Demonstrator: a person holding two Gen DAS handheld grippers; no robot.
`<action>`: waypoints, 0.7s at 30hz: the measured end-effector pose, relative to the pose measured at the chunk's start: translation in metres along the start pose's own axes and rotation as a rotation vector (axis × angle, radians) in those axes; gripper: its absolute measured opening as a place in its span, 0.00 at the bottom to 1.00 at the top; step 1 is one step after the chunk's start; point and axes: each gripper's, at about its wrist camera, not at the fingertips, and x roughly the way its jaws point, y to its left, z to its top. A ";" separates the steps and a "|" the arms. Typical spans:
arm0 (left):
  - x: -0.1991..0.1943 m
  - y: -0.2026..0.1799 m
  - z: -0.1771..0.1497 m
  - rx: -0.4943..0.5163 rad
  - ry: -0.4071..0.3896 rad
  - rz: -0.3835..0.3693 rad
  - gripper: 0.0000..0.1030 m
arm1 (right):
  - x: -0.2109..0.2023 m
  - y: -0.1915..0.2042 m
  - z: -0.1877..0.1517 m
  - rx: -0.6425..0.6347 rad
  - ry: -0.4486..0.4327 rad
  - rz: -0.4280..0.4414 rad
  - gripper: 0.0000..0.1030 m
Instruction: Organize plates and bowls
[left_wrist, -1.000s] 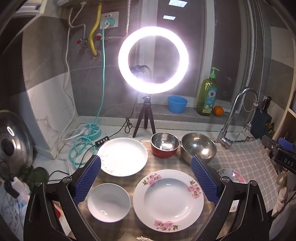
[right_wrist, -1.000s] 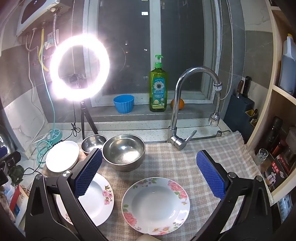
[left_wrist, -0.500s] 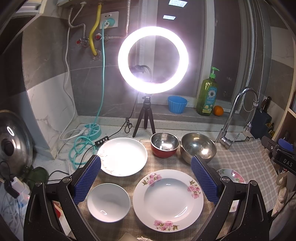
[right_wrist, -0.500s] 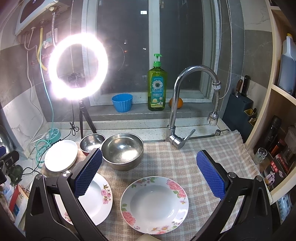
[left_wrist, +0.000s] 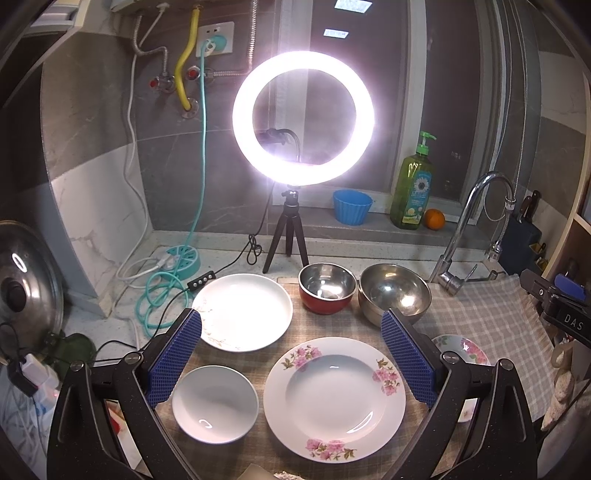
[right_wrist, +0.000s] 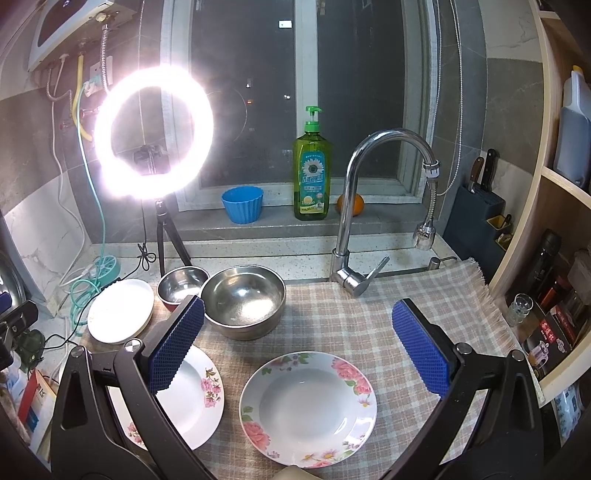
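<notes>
On the checked cloth (right_wrist: 388, 314) lie a large pink-flowered plate (left_wrist: 334, 397), a small white bowl (left_wrist: 214, 402), a plain white plate (left_wrist: 242, 310), a red-sided steel bowl (left_wrist: 327, 286), a bigger steel bowl (left_wrist: 393, 295) and a smaller flowered deep plate (right_wrist: 308, 406). My left gripper (left_wrist: 291, 354) hangs open above the large flowered plate, holding nothing. My right gripper (right_wrist: 299, 343) stands open over the smaller flowered deep plate, empty too. In the right wrist view the large flowered plate (right_wrist: 195, 395) is partly hidden behind the left finger.
A lit ring light on a tripod (left_wrist: 303, 118) stands behind the dishes. A tap (right_wrist: 369, 206) rises at the back right, with a soap bottle (right_wrist: 312, 170), blue cup (right_wrist: 243, 204) and orange (left_wrist: 434, 218) on the sill. Cables (left_wrist: 159, 291) and a pot lid (left_wrist: 26, 291) lie left; shelves (right_wrist: 554, 258) stand right.
The right wrist view has shifted slightly, so the dishes sit a little further left in it. The left gripper has barely moved. Both grippers stay open.
</notes>
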 end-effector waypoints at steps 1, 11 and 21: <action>0.000 0.000 0.000 0.000 0.000 0.000 0.95 | 0.000 0.000 0.000 0.001 0.000 -0.001 1.00; 0.001 -0.001 -0.001 0.000 0.003 -0.001 0.95 | 0.001 0.000 -0.001 0.000 0.000 -0.001 1.00; 0.005 0.001 -0.002 -0.004 0.010 -0.001 0.95 | 0.003 0.000 -0.002 0.000 0.001 0.003 1.00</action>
